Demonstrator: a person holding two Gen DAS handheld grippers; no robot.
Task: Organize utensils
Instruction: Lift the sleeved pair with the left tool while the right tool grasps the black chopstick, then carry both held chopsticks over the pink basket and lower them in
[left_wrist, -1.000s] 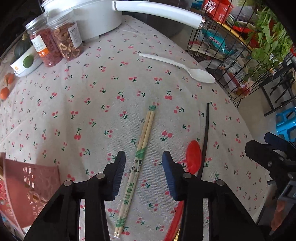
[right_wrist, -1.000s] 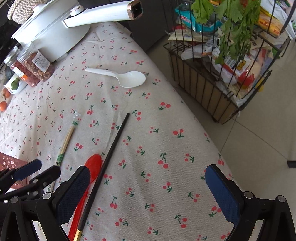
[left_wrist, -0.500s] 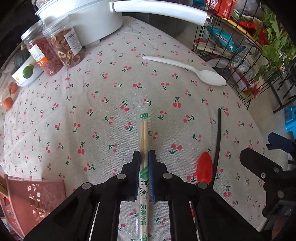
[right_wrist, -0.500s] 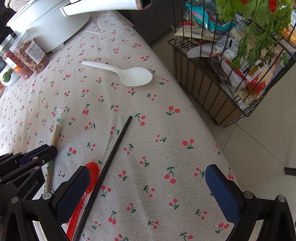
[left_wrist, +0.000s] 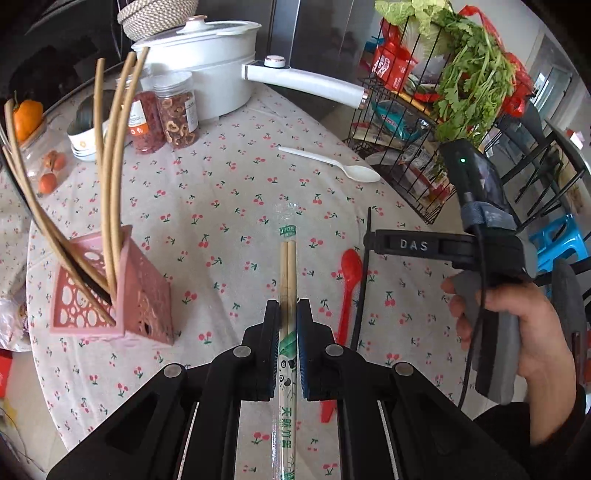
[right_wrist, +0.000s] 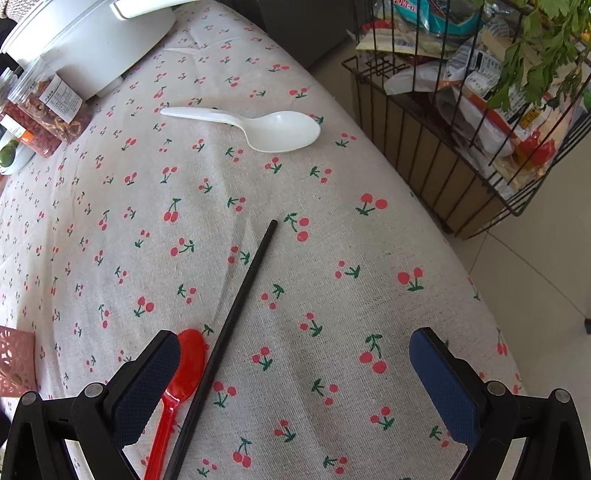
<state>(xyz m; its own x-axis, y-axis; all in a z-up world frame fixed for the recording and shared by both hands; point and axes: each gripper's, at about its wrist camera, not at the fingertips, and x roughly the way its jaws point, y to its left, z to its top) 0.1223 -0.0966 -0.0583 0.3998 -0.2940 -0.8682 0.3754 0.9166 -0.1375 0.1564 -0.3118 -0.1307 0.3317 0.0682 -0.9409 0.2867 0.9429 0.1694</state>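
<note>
On the cherry-print worktop, utensils are being sorted. The wrapped chopsticks are being gripped between the closed pads of the left tool, their paper-sleeved tips pointing toward twelve o'clock in the left wrist view. A pink perforated holder is being seen at nine o'clock from that tool, with several long tan sticks leaning out of it. The red spoon is lying just to the three o'clock side of the gripped pair, and the black chopstick is lying right beside the spoon. The white spoon is resting well apart, toward one o'clock, near the white pot and two clear jars at eleven o'clock.

In the right wrist view, the right tool is being held wide open with nothing between its pads. The red spoon is lying close to its left pad, at seven o'clock in the frame, and the black chopstick is running diagonally beside it toward the centre. The white spoon is lying at twelve o'clock. A wire rack holding packets and greens is standing off the worktop at two o'clock.
</note>
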